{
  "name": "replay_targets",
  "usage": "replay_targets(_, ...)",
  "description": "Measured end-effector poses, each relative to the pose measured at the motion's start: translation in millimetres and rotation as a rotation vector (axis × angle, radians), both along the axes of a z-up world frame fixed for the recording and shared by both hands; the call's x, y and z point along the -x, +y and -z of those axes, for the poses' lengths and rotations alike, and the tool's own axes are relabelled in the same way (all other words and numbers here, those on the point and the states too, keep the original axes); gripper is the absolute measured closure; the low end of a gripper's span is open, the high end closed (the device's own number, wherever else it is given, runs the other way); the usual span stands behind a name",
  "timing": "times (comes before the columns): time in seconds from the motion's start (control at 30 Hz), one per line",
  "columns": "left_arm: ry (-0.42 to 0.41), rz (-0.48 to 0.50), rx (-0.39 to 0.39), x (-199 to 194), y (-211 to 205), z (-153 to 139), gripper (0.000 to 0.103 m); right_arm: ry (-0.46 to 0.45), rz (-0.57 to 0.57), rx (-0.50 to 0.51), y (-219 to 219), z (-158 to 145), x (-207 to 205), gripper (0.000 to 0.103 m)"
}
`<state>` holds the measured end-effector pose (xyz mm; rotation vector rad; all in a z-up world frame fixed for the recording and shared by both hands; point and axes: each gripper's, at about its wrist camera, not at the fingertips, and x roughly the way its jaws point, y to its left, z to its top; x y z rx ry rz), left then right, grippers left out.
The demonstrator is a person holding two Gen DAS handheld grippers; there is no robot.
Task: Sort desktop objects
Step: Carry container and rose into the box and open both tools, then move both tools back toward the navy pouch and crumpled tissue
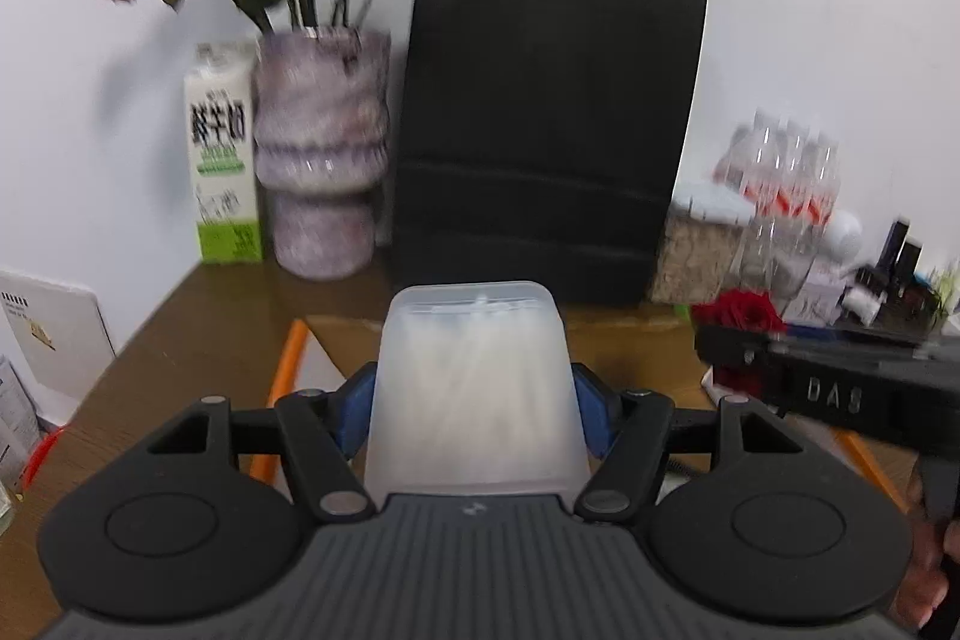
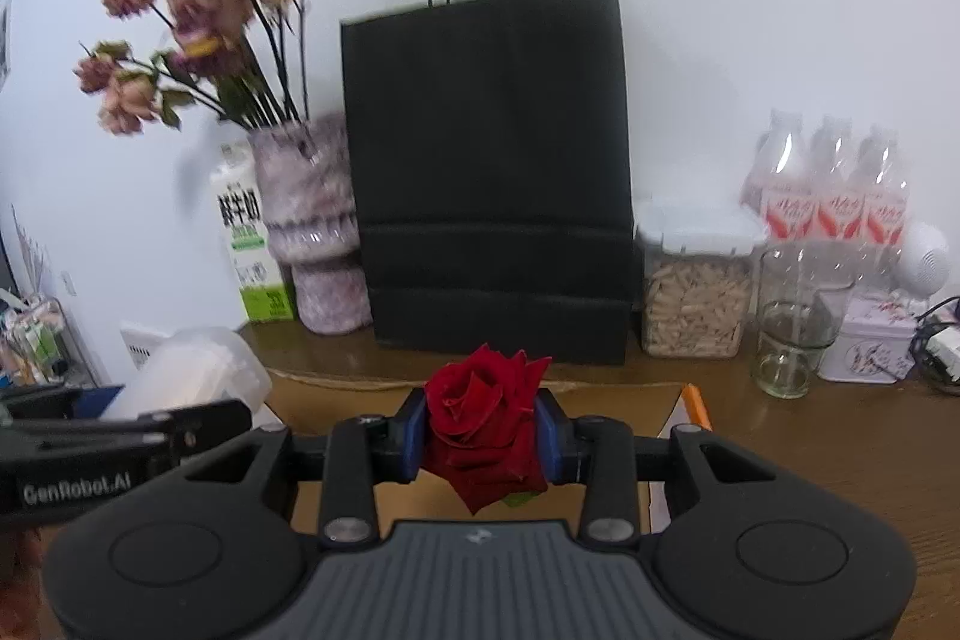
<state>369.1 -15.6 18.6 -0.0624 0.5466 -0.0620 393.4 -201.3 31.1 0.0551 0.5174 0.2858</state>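
A: Start nearest. What is the left gripper [image 1: 477, 400] doing?

B: It is clamped on a frosted, translucent plastic box [image 1: 477, 388]. The blue pads [image 1: 591, 415] press its two sides. The box is tall with rounded corners, whitish sticks faintly visible inside, too blurred to name. Its long axis runs away from the camera toward 12 o'clock, the lidded end farthest out.

A: And the right gripper [image 2: 480, 436]?

B: Clenched on a dark red rose head [image 2: 480, 421], pinched between its blue pads [image 2: 549, 436]. The bloom faces up and toward the camera, petals open, a bit of green showing beneath at 6 o'clock. The stem is not visible, so I cannot tell its long axis.

A: Where do the two sit relative to each other?

B: In the left wrist view the rose shows at 3 o'clock, just beside the box. In the right wrist view the box shows at 9 o'clock.

A: Under them?

B: A brown wooden desk [image 2: 810, 436] with a flat sheet of cardboard [image 2: 336, 400] on it and an orange pencil [image 1: 287, 382] along the sheet's edge.

A: Farther back?

B: At 12 o'clock, a black paper bag [image 2: 489, 172] against the wall. At 10 o'clock, a mottled purple vase [image 2: 315, 220] with dried flowers [image 2: 180, 16], and a milk carton [image 2: 249, 250] beside it. At 2 o'clock, a clear lidded container [image 2: 693, 280] of pale grains, an empty glass [image 2: 792, 322] and a pack of bottles [image 2: 831, 184].
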Motion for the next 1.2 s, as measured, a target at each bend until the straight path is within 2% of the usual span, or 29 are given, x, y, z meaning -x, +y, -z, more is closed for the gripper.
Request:
replay_targets(0.2, 0.046, -0.015, -0.033, -9.1, -1.0, 17.4, 0.036, 0.082, 0.013, 0.006, -5.5, 17.3, -11.9, 0.067)
replay_targets(0.3, 0.079, -0.024, -0.037, -12.2, -0.4, 22.6, 0.036, 0.111, 0.017, 0.031, -3.2, 23.1, -13.7, 0.061)
replay_targets(0.37, 0.082, -0.023, -0.032, -12.9, 1.5, 23.4, 0.028, 0.126, 0.019, 0.063, -0.3, 26.8, -12.9, 0.054)
replay_targets(0.5, 0.048, -0.026, -0.042, -6.2, 2.1, 18.2, 0.0, 0.127, 0.035, 0.097, 0.8, 28.7, -8.6, 0.006)
replay_targets(0.53, 0.037, -0.033, -0.045, -5.2, 2.0, 16.7, 0.0, 0.117, 0.039, 0.101, 0.1, 27.5, -7.0, 0.004)
replay_targets(0.63, 0.031, -0.045, -0.055, -2.3, 0.7, 13.4, 0.0, 0.104, 0.053, 0.103, -2.2, 23.3, -3.8, 0.0)
replay_targets(1.2, -0.042, -0.046, -0.062, 20.9, 2.1, -2.1, 0.0, 0.028, 0.058, 0.119, -9.8, 10.9, 21.2, 0.0)
